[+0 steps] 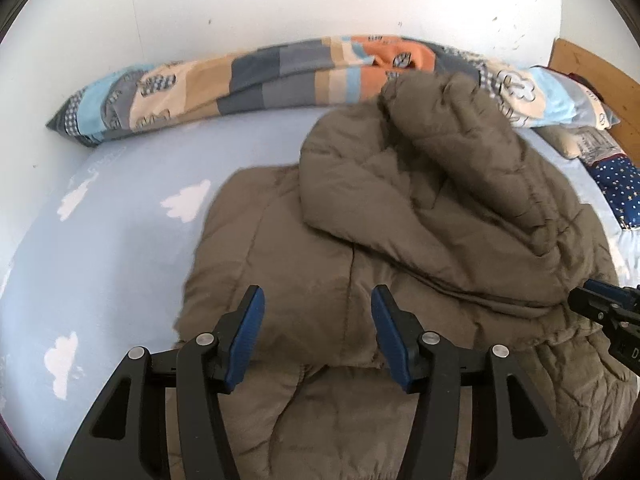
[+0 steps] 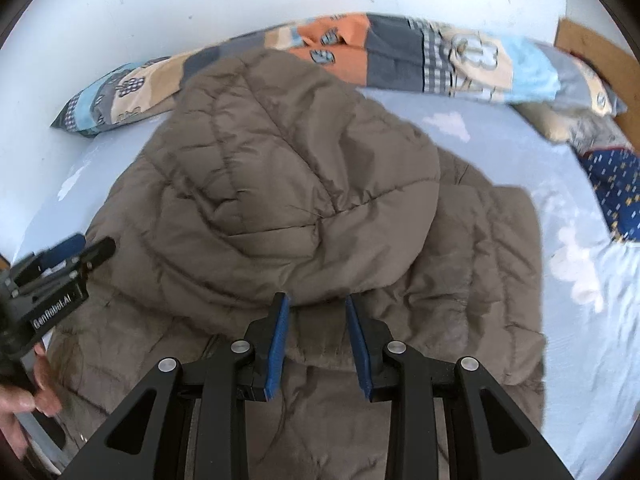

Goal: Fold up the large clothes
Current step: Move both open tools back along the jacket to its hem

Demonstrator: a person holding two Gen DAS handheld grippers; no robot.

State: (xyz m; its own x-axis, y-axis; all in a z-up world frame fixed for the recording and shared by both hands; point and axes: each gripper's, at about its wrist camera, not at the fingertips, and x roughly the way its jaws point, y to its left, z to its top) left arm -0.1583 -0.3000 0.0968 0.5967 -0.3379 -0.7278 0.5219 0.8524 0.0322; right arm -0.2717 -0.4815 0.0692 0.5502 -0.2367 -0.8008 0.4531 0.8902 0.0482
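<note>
Item: quilted jacket point(image 1: 400, 248), brown-grey, padded, lying partly folded on a bed sheet point(image 1: 120, 248) of pale blue printed with white clouds; hood point(image 2: 304, 160) laid over the body of the garment.

Left hand-held gripper point(image 1: 318, 320): black frame, blue pads, jaws standing apart over the jacket's lower part, nothing gripped. Its side plate, seen from the right wrist view, reads "GenRobot.AI" in white lettering; a hand point(image 2: 24, 404) holds its handle.

Right hand-held gripper point(image 2: 316, 328): jaws part open with the hood's edge just ahead of the pads; whether fabric is pinched cannot be told.

Also on the bed: long patchwork pillow point(image 1: 248, 76) against the white wall point(image 1: 280, 0); navy starred cushion point(image 1: 620, 192); wooden headboard point(image 1: 592, 76).
</note>
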